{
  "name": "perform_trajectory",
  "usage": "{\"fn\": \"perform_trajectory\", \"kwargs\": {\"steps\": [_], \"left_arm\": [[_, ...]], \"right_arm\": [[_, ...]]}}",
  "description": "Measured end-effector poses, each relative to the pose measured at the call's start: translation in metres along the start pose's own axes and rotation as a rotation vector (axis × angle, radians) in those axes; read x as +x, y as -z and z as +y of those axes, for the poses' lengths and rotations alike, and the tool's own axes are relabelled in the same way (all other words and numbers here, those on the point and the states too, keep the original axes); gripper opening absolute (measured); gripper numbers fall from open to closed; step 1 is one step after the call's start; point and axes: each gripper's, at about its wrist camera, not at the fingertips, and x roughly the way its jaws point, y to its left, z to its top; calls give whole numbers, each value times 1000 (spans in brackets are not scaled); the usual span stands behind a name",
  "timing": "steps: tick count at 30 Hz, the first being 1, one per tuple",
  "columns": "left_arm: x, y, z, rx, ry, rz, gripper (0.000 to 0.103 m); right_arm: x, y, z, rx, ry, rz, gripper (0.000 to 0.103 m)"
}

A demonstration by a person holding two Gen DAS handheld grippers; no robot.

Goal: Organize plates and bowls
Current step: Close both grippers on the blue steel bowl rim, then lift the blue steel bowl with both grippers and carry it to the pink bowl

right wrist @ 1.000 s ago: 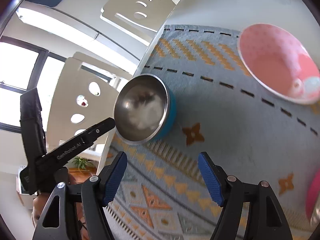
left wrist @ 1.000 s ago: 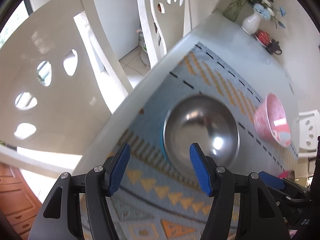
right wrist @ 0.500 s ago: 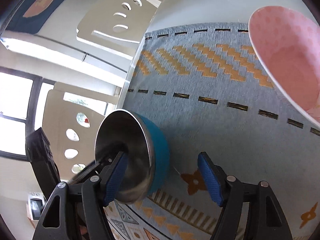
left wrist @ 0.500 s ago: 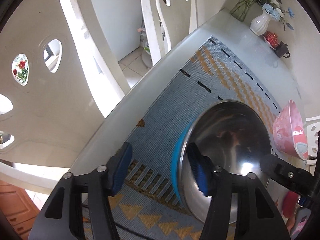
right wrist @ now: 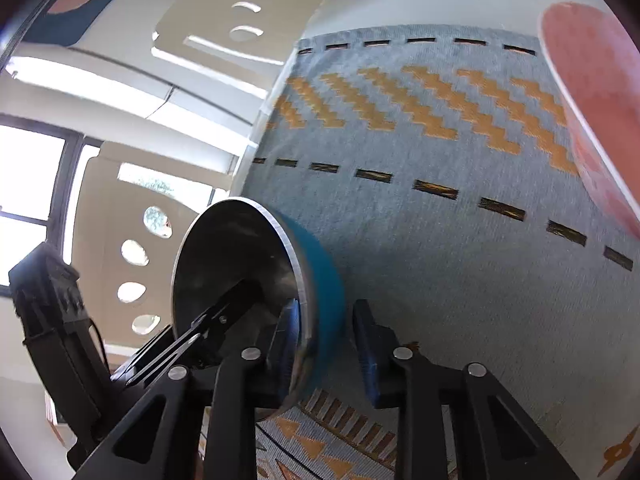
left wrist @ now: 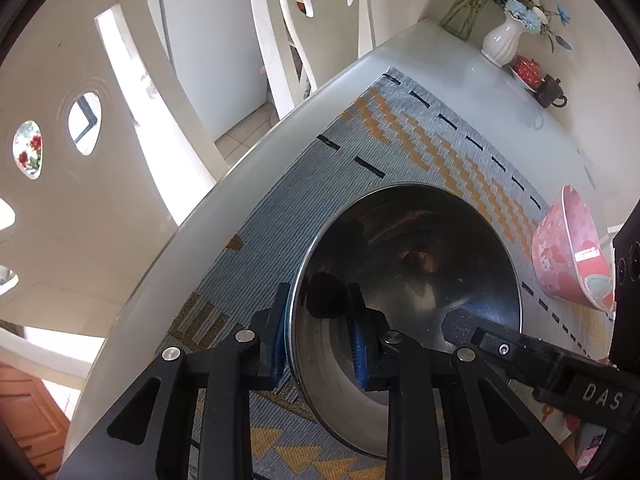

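Observation:
A steel bowl (left wrist: pixel 408 272) with a teal outside (right wrist: pixel 324 280) sits on the patterned placemat (left wrist: pixel 360 152). My left gripper (left wrist: pixel 318 344) is shut on its near-left rim, one pad inside and one outside. My right gripper (right wrist: pixel 332 356) straddles the opposite rim, one finger inside and one outside, with a gap left at the outer pad. The right gripper's finger also shows inside the bowl in the left wrist view (left wrist: pixel 520 356). A pink bowl (left wrist: pixel 572 256) stands on the mat to the right, and it shows at the top right of the right wrist view (right wrist: pixel 592 92).
White cut-out chairs (left wrist: pixel 120 128) stand along the table's left edge. A white vase with flowers (left wrist: pixel 504 40), a red dish (left wrist: pixel 526 70) and a small dark teapot (left wrist: pixel 552 92) stand at the table's far end. The white table edge (left wrist: pixel 240 176) runs close to the steel bowl.
Both grippers moved in onto the steel bowl from opposite sides. The left gripper closed on its rim. The right gripper narrowed around the other rim.

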Motion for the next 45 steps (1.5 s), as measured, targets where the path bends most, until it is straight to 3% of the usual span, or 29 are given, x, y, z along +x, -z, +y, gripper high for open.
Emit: {"fn": "perform_trajectory", "kwargs": {"steps": [24, 45], "left_arm": [[-25, -4, -19, 22, 9, -31, 23], [-64, -16, -109, 154, 93, -98, 23]], "right_arm": [[-36, -2, 1, -45, -3, -58, 25], [-134, -7, -29, 20, -16, -249, 25]]}}
